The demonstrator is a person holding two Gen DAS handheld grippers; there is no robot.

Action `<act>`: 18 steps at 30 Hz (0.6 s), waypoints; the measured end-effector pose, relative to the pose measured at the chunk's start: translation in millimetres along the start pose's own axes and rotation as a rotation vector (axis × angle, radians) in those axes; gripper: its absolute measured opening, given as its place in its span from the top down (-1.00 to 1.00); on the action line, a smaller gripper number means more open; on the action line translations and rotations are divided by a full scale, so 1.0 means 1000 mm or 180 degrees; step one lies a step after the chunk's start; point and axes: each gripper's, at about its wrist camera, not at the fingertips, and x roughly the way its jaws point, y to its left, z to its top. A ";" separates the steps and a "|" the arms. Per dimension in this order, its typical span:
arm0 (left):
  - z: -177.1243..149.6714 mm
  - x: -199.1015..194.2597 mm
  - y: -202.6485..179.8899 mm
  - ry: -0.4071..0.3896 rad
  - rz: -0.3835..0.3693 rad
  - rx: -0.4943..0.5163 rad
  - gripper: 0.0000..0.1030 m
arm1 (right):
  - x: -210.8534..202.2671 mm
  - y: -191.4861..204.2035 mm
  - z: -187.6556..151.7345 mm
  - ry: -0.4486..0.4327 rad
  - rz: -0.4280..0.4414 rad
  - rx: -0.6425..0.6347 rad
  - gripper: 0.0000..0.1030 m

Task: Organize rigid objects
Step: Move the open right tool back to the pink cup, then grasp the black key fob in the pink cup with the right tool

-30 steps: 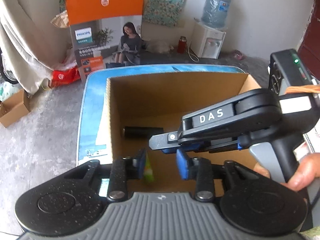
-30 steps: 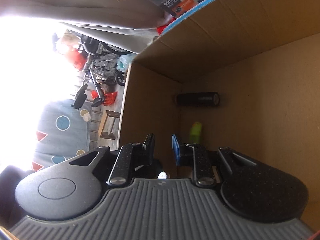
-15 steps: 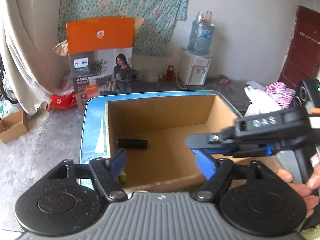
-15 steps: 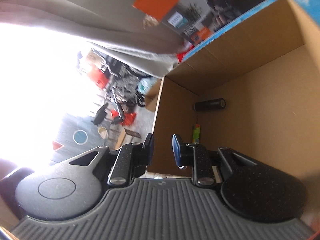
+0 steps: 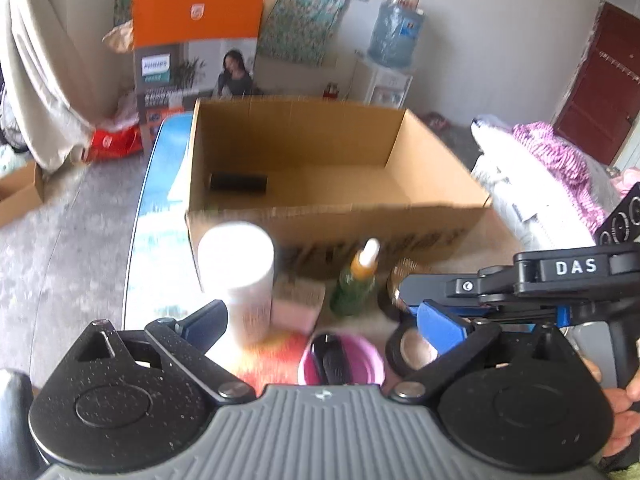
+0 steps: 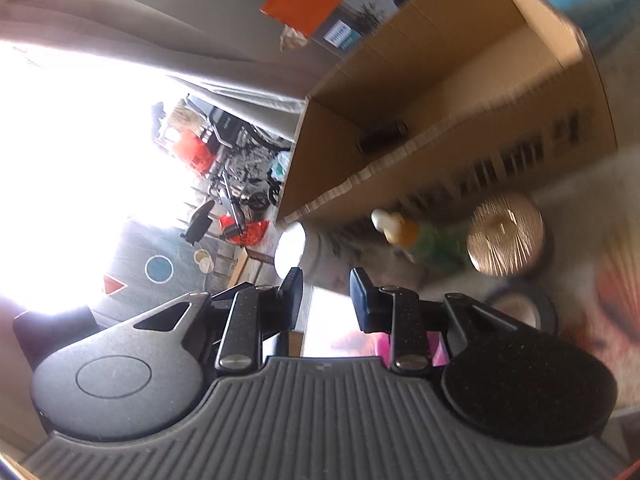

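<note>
Left gripper (image 5: 320, 324) jaws opening wide, empty; a second ago narrow, inside open brown cardboard box (image 5: 332, 208). Right gripper (image 6: 326, 294) jaws opening slightly, nothing between; also out of box now. Black cylinder (image 5: 238, 181) lies in box. White cylindrical bottle (image 5: 238, 276), green dropper bottle (image 5: 356, 280), pink-lidded jar (image 5: 340, 360) wait before box: next pick likely.

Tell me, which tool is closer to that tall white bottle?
Left. The left tool has the white bottle just inside its opening jaws, beside its left finger. The right tool, jaws opening and empty, sits off beyond the green bottle.
</note>
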 end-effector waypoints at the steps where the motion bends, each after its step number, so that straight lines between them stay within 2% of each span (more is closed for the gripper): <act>1: -0.003 0.002 0.000 0.0033 0.0018 0.0005 -0.97 | 0.001 -0.002 -0.004 0.0019 -0.0017 0.0015 0.46; 8: -0.028 0.012 -0.008 0.0116 -0.0029 0.0055 -0.97 | 0.002 -0.014 -0.015 0.0078 -0.0128 0.0099 0.33; 12: -0.037 0.019 -0.013 0.0135 -0.0024 0.0152 -0.97 | -0.003 -0.018 -0.013 0.0051 -0.0229 0.0089 0.12; 14: -0.041 0.023 -0.017 0.0164 -0.0015 0.0253 -0.94 | -0.004 -0.019 -0.011 0.0054 -0.0249 0.0095 0.07; 18: -0.047 0.032 -0.026 0.0230 -0.0062 0.0377 -0.74 | 0.005 -0.023 -0.007 0.0138 -0.0274 0.0123 0.03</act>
